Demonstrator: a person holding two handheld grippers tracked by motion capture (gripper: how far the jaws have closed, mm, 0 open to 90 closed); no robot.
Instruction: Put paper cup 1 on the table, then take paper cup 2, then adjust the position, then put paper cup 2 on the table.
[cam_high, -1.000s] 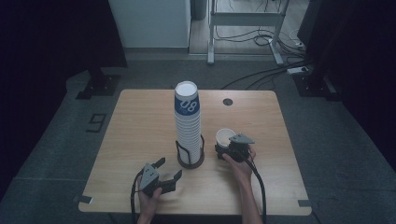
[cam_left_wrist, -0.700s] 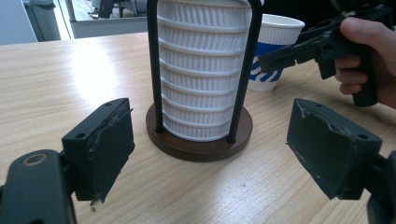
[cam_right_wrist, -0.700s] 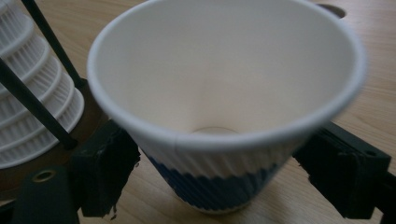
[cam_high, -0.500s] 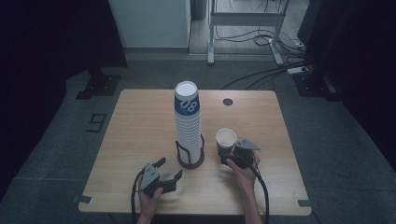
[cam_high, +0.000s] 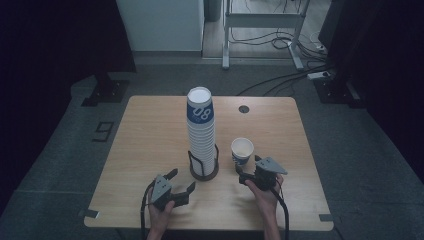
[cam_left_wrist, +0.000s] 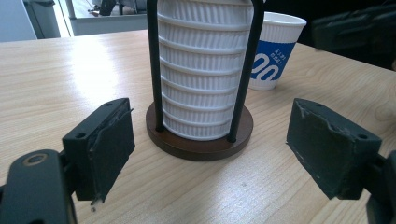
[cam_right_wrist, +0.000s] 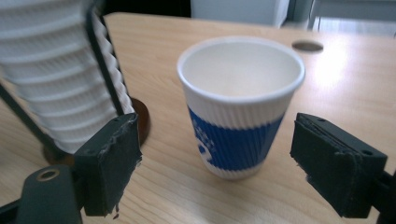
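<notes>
A tall stack of white ribbed paper cups (cam_high: 201, 130), the top one blue-banded, stands in a black wire holder with a round brown base (cam_high: 204, 172) at mid-table. To its right a single blue-and-white cup (cam_high: 242, 150) stands upright and empty. My right gripper (cam_high: 249, 169) sits just in front of that cup, clear of it. Its jaws have just been closing a little, with nothing between them. In the right gripper view the cup (cam_right_wrist: 240, 107) rises beyond the open gripper (cam_right_wrist: 215, 135). My left gripper (cam_high: 181, 180) rests open before the holder (cam_left_wrist: 201, 140), facing the stack (cam_left_wrist: 203, 70).
The wooden table (cam_high: 150, 135) has a round cable hole (cam_high: 244, 109) at the back right. Behind the table, a metal frame (cam_high: 260, 30) and cables lie on the dark floor. Bare wood stretches left of the stack.
My right gripper has drawn back from the single cup toward the near edge, leaving it standing in place. The left gripper and the stack have not moved.
</notes>
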